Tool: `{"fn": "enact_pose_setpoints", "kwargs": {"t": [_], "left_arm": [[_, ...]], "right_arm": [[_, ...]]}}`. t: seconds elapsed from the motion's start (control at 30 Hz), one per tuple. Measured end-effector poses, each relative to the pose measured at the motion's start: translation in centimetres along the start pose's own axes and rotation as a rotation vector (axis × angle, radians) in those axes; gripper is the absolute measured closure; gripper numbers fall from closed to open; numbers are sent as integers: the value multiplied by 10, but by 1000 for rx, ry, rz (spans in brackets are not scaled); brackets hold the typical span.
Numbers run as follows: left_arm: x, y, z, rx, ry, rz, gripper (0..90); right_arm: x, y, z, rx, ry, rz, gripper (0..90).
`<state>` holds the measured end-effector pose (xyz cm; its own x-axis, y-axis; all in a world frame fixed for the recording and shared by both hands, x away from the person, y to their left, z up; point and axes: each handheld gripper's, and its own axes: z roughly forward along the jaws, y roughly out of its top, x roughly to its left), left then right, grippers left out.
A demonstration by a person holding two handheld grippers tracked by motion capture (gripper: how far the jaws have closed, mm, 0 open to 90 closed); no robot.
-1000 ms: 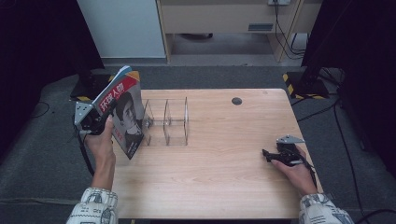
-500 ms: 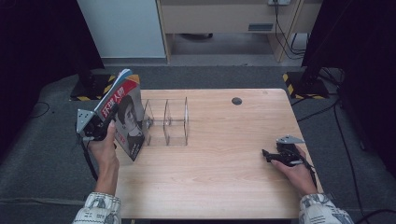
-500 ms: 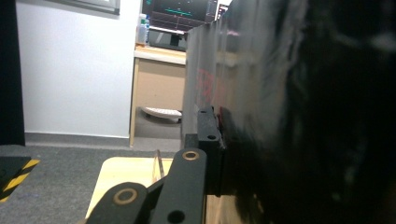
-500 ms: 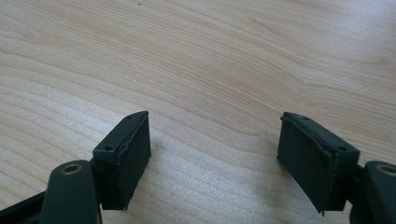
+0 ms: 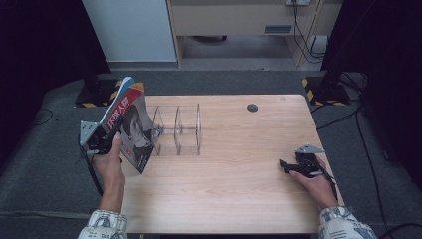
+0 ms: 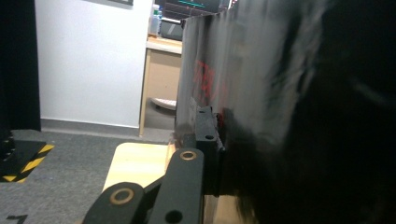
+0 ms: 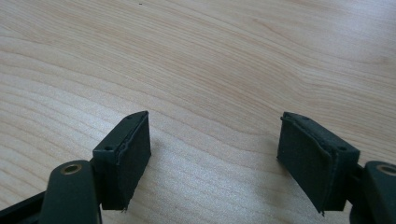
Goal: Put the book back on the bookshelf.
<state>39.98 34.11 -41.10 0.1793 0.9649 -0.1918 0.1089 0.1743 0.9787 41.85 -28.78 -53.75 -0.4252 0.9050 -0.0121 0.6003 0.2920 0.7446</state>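
Note:
A magazine (image 5: 130, 127) with a red title and a dark portrait cover stands tilted over the table's left edge. My left gripper (image 5: 99, 142) is shut on its lower left edge. In the left gripper view the magazine (image 6: 243, 84) is a blurred sheet rising beside my left gripper's (image 6: 219, 135) black jaw, which presses on it. Just right of the magazine stands a clear acrylic divider rack (image 5: 176, 130). My right gripper (image 5: 286, 166) rests on the wooden table (image 5: 239, 199) at the right. Its jaws stand wide apart in the right gripper view (image 7: 215, 154), with bare wood between them.
A small black round grommet (image 5: 252, 107) sits near the table's far edge. Yellow-and-black striped stand bases (image 5: 318, 89) rest on the grey floor past the far corners. A white cabinet (image 5: 129, 30) and a wooden desk stand behind.
My left hand has shifted slightly toward the near side with the magazine still pinched. The right hand has not moved.

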Motion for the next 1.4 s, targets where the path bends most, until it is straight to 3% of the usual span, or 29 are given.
{"fn": "enact_pose_setpoints", "kwargs": {"t": [0.4, 0.7, 0.93, 1.13, 1.3, 1.4], "left_arm": [[1, 3, 0, 29, -5, 22, 759], [-6, 3, 0, 28, -9, 47, 491], [-6, 1, -4, 66, -32, 61, 289], [-7, 0, -14, 92, -52, 69, 217], [-8, -3, -21, 122, -69, 103, 200], [-9, -3, -26, 124, -79, 97, 196]], "right_arm": [[0, 0, 0, 2, 7, 1, 257], [0, 0, 0, 1, 8, 1, 256], [0, 0, 0, 2, 12, 5, 253], [-1, 0, 0, 4, 14, 6, 253], [-1, 0, 0, 4, 14, 6, 253], [0, 0, 0, 4, 14, 5, 253]]}}
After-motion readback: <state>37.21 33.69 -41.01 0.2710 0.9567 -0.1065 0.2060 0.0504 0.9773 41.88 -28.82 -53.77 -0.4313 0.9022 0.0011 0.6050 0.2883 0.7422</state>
